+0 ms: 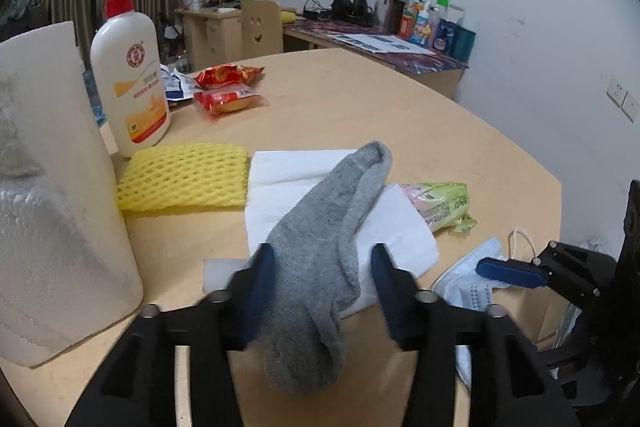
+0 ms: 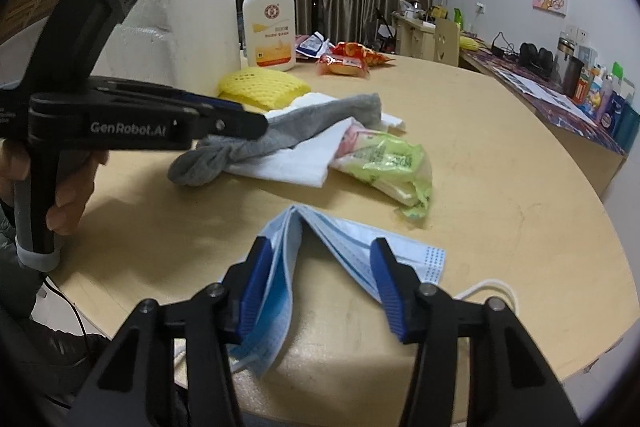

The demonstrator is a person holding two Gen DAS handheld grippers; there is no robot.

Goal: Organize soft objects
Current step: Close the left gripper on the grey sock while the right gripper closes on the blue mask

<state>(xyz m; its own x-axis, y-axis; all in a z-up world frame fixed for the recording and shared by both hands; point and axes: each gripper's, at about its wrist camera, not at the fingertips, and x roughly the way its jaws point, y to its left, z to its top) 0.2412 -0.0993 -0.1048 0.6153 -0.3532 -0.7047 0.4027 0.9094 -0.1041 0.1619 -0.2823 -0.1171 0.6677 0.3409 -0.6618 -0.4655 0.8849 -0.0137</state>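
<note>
Two grippers | sock [image 1: 320, 227] mid-table | mask [image 2: 344, 239] near edge (right side bare)

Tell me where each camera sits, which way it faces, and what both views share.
Left wrist: on the left tongs, looking down along their blue fingers at the grey sock lying between them; the right tongs show at right.
Right wrist: on the right tongs, facing the blue face mask; the left tongs and a hand show at left.
Shared: sock, mask, yellow foam net, lotion bottle, round table.
</note>
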